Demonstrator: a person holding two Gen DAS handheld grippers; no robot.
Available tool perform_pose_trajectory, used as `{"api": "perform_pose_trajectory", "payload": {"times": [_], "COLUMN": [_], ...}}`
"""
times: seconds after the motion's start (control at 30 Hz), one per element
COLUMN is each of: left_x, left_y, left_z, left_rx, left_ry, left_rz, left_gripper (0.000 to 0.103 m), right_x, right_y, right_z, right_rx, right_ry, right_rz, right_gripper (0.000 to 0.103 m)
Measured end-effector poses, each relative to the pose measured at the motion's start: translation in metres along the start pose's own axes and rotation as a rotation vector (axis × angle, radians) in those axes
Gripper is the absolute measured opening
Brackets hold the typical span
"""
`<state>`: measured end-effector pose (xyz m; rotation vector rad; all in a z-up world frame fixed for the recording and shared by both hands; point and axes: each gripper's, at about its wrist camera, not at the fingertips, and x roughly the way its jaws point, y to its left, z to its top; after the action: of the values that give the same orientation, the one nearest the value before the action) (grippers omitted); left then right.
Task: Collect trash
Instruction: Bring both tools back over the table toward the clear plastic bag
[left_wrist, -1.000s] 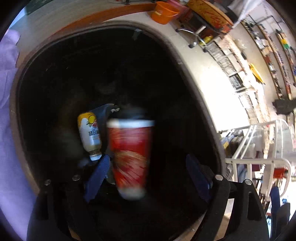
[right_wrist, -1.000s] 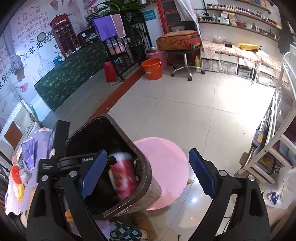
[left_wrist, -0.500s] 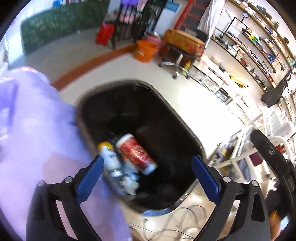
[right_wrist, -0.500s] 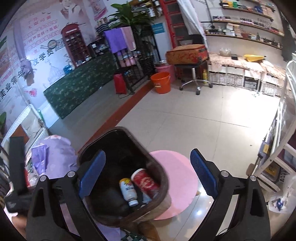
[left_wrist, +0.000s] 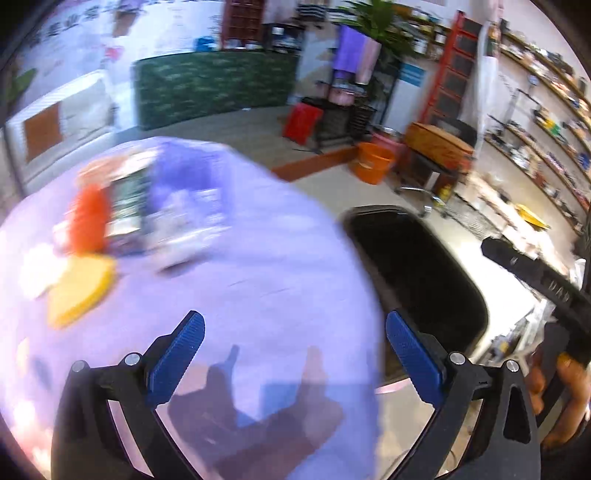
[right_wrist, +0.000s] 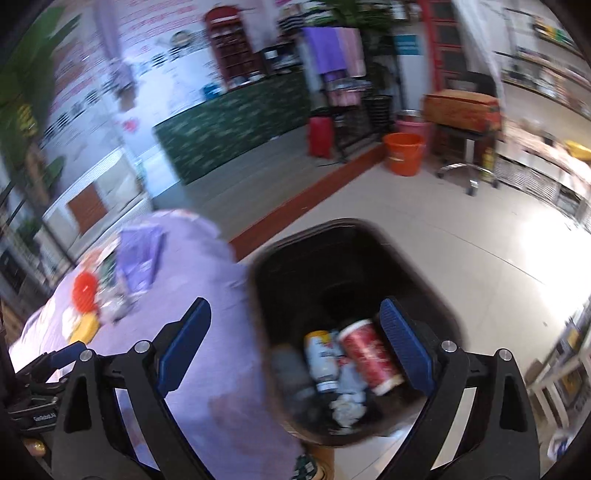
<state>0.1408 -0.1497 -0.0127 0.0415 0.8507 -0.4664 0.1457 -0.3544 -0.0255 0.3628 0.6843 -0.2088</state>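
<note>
The red paper cup (right_wrist: 370, 356) that hung between the left gripper's fingers a second ago now lies in the dark trash bin (right_wrist: 424, 269), leaning against a yellow-capped white bottle (right_wrist: 322, 360) with crumpled paper (right_wrist: 347, 406) beneath. The left gripper (left_wrist: 295, 363) has swung away over the lavender-covered table (left_wrist: 266, 280); its jaws are opening and nothing is between them. The right gripper (right_wrist: 295, 345) is spread wide and empty above the bin's near rim.

More trash waits at the table's far left edge: an orange item (left_wrist: 90, 218), a yellow piece (left_wrist: 79, 288) and a purple packet (left_wrist: 184, 184), all smeared by motion. That blur is the risk: I judge that a fast reach could clip the pile and push pieces off the edge, or snag the cloth.

White lettering on the red cup and print on the bottle label are too blurred to read. Small white text on the gripper body at the right view's lower left is not clearly legible.
</note>
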Motion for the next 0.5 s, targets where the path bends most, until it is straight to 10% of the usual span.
{"api": "perform_pose_trajectory", "payload": {"times": [0.5], "left_x": [-0.049], "left_y": [0.152], "left_z": [-0.043], "left_rx": [-0.265], "left_ry": [-0.039], "left_rz": [0.233], "left_gripper": [0.097], "right_x": [0.063], "right_y": [0.162], "right_z": [-0.015], "right_rx": [-0.273], "right_ry": [0.146], "right_rz": [0.262], "right_gripper": [0.092]}}
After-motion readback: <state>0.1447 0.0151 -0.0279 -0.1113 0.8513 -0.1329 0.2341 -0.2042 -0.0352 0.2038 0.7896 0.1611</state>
